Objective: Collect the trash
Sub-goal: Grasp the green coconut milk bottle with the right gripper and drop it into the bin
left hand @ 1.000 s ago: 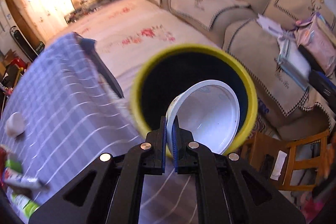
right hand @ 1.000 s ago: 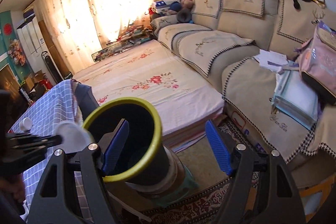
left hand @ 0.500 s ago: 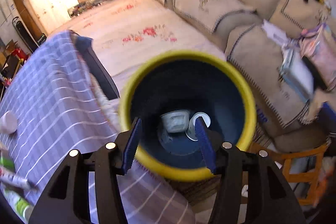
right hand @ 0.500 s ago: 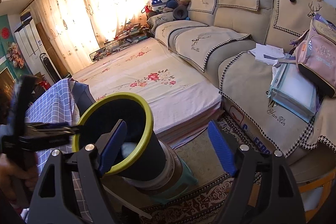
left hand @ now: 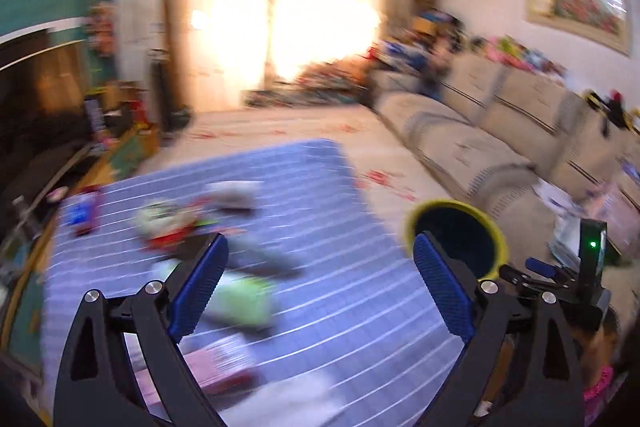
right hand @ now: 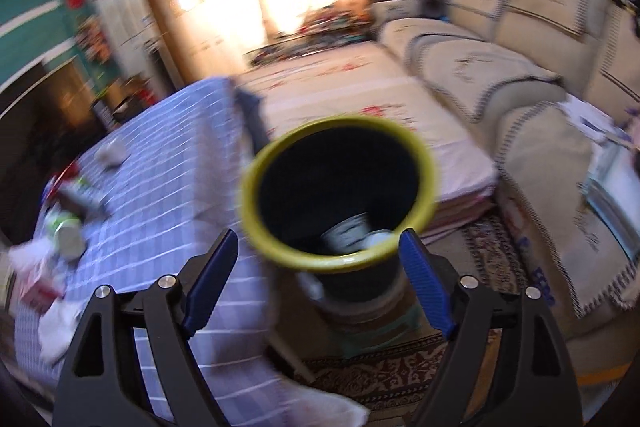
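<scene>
My left gripper (left hand: 320, 243) hangs over the blue checked tablecloth (left hand: 340, 227), its jaws opening wide with nothing between them. Blurred trash lies below it: a green packet (left hand: 240, 301), red and green wrappers (left hand: 172, 223), white crumpled paper (left hand: 236, 193) and a pink box (left hand: 224, 363). The yellow-rimmed dark bin (left hand: 456, 239) stands off the table's right edge. In the right wrist view my right gripper (right hand: 319, 241) is just above the bin's near rim (right hand: 320, 259), jaws opening and gripping nothing. White cups (right hand: 352, 231) lie at the bin's bottom.
A beige sofa (right hand: 500, 67) runs along the right, with a floral mattress (right hand: 360, 87) beside it. The bin rests on a green stool (right hand: 376, 331) over a patterned rug (right hand: 400, 379). More tissues (right hand: 60, 323) and a can (right hand: 66, 227) lie on the table's left.
The left gripper let the white cup drop into the bin, opened wide, and swung up and left over the table. The right gripper moved closer over the bin and opened slightly.
</scene>
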The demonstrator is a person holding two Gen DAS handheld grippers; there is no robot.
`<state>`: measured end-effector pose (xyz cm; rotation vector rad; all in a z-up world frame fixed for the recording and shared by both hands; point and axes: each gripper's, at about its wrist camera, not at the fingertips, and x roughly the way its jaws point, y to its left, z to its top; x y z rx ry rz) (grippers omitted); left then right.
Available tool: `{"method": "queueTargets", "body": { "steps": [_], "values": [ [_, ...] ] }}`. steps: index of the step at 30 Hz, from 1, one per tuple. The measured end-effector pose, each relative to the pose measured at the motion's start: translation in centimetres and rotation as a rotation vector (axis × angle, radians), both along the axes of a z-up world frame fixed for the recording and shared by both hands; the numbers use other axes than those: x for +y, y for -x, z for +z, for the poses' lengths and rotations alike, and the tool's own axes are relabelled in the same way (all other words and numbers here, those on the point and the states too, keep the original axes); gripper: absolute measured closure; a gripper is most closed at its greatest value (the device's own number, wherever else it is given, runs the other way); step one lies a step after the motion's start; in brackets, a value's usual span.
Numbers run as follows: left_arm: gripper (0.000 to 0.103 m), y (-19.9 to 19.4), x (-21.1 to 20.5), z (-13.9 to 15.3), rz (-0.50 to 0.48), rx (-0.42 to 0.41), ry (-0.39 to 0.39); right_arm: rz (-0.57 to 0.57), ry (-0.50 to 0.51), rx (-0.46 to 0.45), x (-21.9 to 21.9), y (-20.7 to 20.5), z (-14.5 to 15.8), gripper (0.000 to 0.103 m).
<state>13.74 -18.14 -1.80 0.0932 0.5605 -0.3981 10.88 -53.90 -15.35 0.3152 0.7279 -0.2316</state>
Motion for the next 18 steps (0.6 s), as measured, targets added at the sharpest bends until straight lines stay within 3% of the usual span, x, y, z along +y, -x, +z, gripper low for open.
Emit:
{"method": "queueTargets", "body": {
  "steps": [5,8,15,18],
  "values": [
    [0.009,2.8,10.9,-0.5,0.229,-0.010,0.004,0.206,-0.001,0.001,7.7,-3.1,0.4,0.025],
    [0.009,4.3,14.9,-1.5,0.310,0.001,0.007,0.340,-0.004,-0.005,12.7,-4.9,0.8,0.025],
    [0.009,6.0,18.9,-3.0,0.337,0.015,0.034,0.549,0.014,-0.026,20.0,-9.2,1.7,0.025],
    [0.009,6.6,18.9,-3.3,0.336,0.010,0.046,0.611,0.109,-0.026,22.5,-11.0,2.1,0.025]
  ]
}}
